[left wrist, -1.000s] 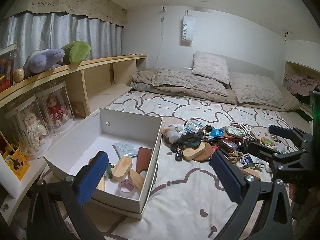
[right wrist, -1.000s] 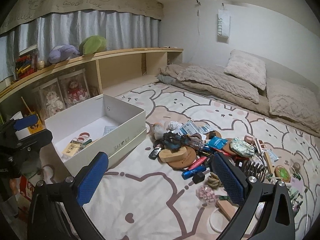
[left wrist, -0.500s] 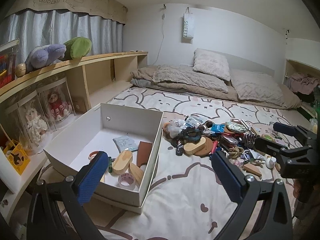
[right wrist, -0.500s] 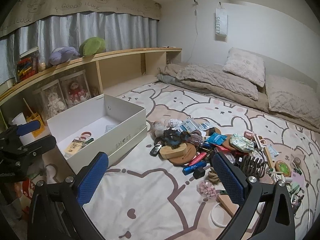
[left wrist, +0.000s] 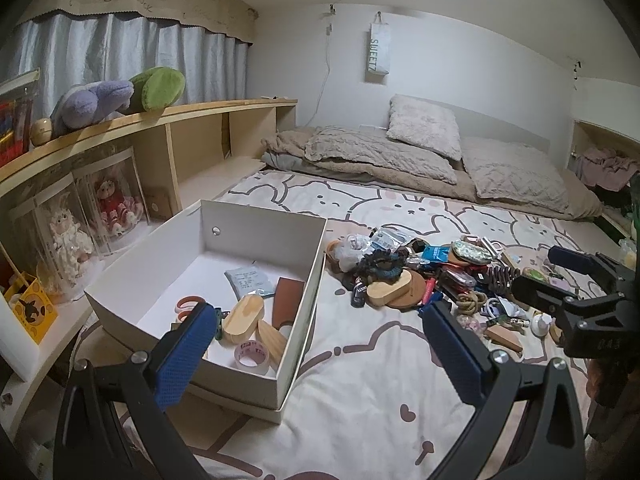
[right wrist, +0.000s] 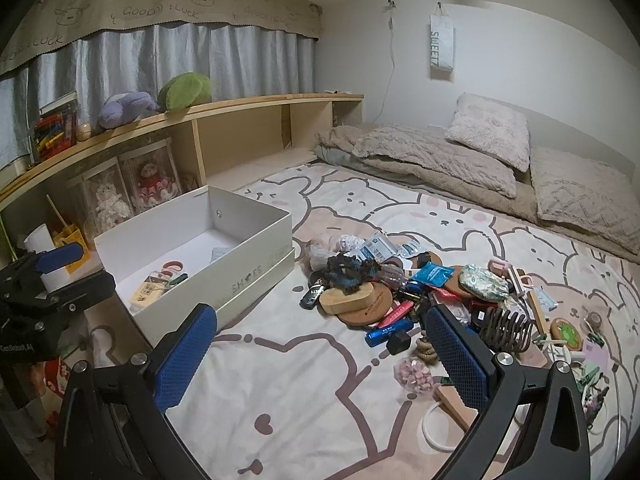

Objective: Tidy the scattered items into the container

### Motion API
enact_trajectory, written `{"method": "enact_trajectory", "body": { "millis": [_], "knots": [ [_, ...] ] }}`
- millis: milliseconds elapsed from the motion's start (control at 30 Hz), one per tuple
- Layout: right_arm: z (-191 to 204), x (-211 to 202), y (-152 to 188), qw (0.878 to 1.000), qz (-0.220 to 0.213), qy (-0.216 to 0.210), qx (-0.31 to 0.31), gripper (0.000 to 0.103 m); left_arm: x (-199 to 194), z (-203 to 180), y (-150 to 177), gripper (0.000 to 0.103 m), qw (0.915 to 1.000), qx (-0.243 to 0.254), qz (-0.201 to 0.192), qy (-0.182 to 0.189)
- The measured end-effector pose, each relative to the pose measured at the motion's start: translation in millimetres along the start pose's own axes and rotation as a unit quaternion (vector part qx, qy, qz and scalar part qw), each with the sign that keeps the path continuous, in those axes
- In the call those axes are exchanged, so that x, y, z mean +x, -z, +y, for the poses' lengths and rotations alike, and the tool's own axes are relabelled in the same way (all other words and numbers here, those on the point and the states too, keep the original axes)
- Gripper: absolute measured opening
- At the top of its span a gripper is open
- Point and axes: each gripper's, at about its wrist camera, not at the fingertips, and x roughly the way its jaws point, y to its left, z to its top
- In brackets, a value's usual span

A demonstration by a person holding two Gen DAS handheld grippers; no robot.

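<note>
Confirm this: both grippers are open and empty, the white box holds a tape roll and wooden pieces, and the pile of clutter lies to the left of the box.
Wrong on one count: the pile lies to the right of the white box, as the left wrist view shows. The rest holds: the left gripper and right gripper are open and empty, and the box holds a tape roll and wooden pieces.

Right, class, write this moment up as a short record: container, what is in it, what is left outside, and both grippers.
container: white box, open, on the patterned sheet
inside: roll of tape, wooden ovals, brown card
outside: pile of small items right of the box
left gripper: open, empty
right gripper: open, empty
</note>
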Motion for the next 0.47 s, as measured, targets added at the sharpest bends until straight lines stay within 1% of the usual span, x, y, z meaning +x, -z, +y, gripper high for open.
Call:
{"method": "enact_trajectory", "body": {
  "millis": [467],
  "knots": [
    [0.4, 4.1, 1.6, 1.000, 0.006, 0.000, 0.002, 0.103, 2.4, -0.6, 2.6, 0.103, 0.9999, 0.001, 0.000, -0.010]
  ]
}}
